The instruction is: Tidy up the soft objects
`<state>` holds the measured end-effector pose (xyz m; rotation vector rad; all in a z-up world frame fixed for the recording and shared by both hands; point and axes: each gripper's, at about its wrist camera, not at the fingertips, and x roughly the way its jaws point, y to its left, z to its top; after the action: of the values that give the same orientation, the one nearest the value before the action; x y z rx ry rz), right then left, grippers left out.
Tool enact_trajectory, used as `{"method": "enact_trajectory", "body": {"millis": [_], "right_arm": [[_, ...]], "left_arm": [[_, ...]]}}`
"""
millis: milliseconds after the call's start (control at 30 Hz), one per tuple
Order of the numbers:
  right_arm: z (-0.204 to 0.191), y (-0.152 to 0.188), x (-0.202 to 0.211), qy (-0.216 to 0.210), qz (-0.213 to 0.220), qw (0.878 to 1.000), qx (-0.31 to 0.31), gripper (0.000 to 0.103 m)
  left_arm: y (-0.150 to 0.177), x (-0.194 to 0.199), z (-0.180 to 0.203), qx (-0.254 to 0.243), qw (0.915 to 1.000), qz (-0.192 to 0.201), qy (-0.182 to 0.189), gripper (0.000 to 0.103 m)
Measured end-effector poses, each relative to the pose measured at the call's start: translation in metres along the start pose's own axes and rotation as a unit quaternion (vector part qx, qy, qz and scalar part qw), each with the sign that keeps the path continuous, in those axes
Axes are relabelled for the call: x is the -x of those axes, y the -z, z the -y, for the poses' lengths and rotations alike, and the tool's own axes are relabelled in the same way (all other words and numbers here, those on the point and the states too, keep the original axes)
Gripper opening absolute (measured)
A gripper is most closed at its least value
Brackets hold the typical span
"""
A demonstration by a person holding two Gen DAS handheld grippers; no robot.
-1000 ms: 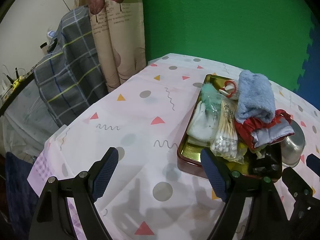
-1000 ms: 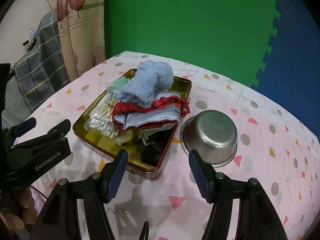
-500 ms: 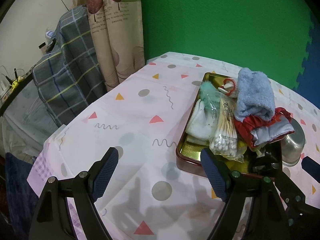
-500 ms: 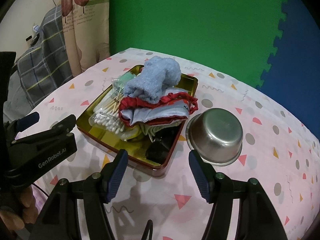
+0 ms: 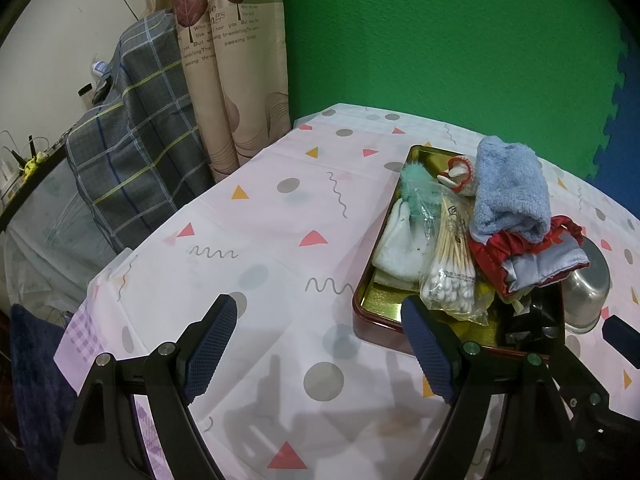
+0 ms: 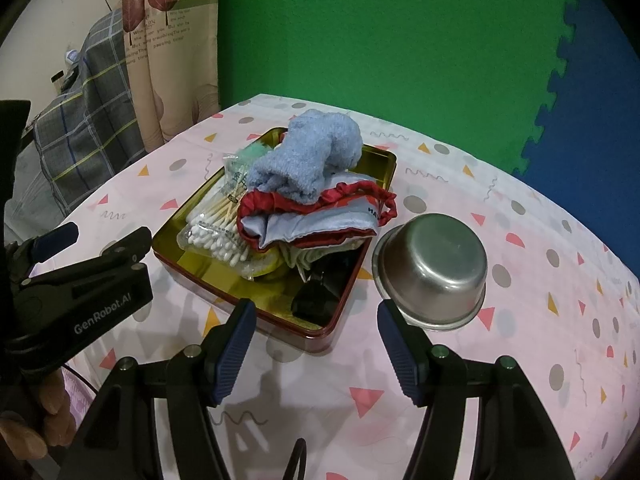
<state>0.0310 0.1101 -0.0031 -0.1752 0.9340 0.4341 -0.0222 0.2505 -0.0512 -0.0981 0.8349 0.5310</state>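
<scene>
A gold tray with a red rim holds a heap of soft things. A light blue towel lies on top of a red-and-grey cloth. A bag of cotton swabs, a white cloth and a green fluffy item lie on the tray's left side. My left gripper is open and empty over bare tablecloth, left of the tray. My right gripper is open and empty, just in front of the tray's near corner.
A steel bowl lies upside down right of the tray. A black object sits in the tray's near end. A plaid cloth and curtain hang past the table's left edge. The left gripper's body shows in the right wrist view.
Both grippers have drifted a little: the tray sits slightly further right in each view than a second ago. Both jaws stay open. Nothing on the table has moved.
</scene>
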Motion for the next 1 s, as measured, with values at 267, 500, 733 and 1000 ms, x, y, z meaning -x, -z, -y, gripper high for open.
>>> {"method": "enact_trajectory", "body": {"millis": [267, 500, 733, 1000], "right_arm": [[-0.0003, 0.0004, -0.0001, 0.0, -0.001, 1.0, 0.0, 0.065], [-0.0009, 0.0003, 0.0002, -0.001, 0.0, 1.0, 0.0, 0.065], [-0.0019, 0.0034, -0.0015, -0.001, -0.002, 1.0, 0.003, 0.065], [-0.003, 0.0037, -0.0024, 0.0, -0.002, 1.0, 0.004, 0.065]], "left_arm": [[0.0004, 0.0, 0.0001, 0.0, 1.0, 0.0, 0.0, 0.081], [0.0004, -0.0007, 0.0, 0.001, 1.0, 0.0, 0.001, 0.081], [0.0004, -0.0005, 0.0003, 0.001, 1.0, 0.0, 0.0, 0.081], [0.0005, -0.0005, 0.0004, 0.001, 1.0, 0.0, -0.001, 0.081]]}}
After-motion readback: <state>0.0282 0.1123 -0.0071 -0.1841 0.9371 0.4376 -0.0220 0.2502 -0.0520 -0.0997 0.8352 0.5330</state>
